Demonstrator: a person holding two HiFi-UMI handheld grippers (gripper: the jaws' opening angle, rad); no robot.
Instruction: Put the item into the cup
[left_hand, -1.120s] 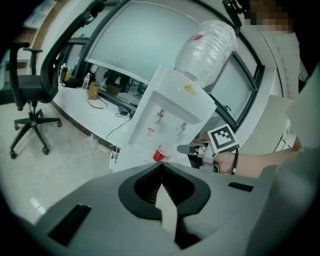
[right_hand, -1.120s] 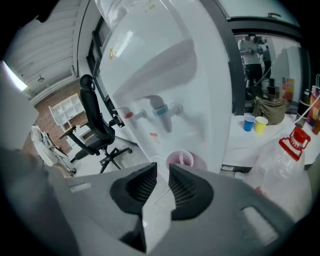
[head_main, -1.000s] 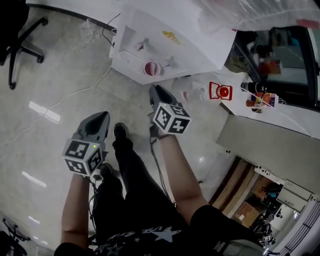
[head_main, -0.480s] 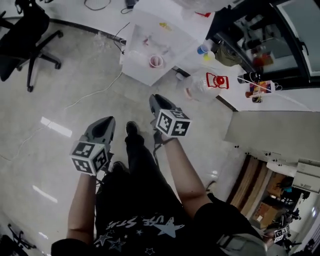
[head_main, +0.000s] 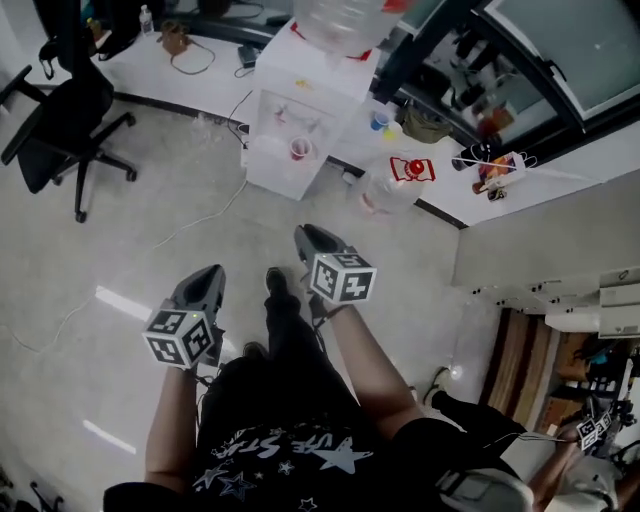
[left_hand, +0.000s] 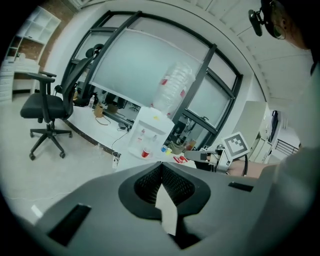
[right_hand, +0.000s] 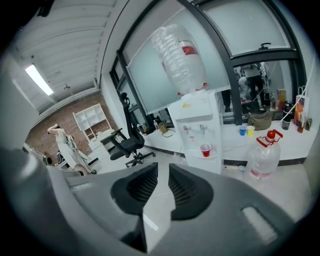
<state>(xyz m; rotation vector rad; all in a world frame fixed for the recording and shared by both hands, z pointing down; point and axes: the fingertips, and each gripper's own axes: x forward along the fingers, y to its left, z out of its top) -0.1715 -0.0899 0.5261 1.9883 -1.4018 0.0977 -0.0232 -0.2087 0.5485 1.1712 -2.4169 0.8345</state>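
A red cup (head_main: 298, 150) stands on the tray of a white water dispenser (head_main: 283, 110) far ahead of me; the cup (left_hand: 146, 153) shows small in the left gripper view and the cup (right_hand: 205, 150) shows again in the right gripper view. My left gripper (head_main: 211, 270) hangs over the floor with its jaws closed together, and nothing sits between them in its own view (left_hand: 161, 166). My right gripper (head_main: 302, 232) is beside it, slightly farther forward, with a narrow empty gap between its jaws (right_hand: 163, 169). No held item shows in any view.
A black office chair (head_main: 70, 110) stands at the left. A large water jug with a red cap (head_main: 385, 185) sits on the floor right of the dispenser. Small blue and yellow cups (right_hand: 246, 130) stand on the white counter (head_main: 560, 190). A cable (head_main: 190, 225) crosses the floor.
The head view has swung up and pulled away, so the dispenser and cup look smaller and farther off. Both grippers stay low in front of the person, jaws unchanged.
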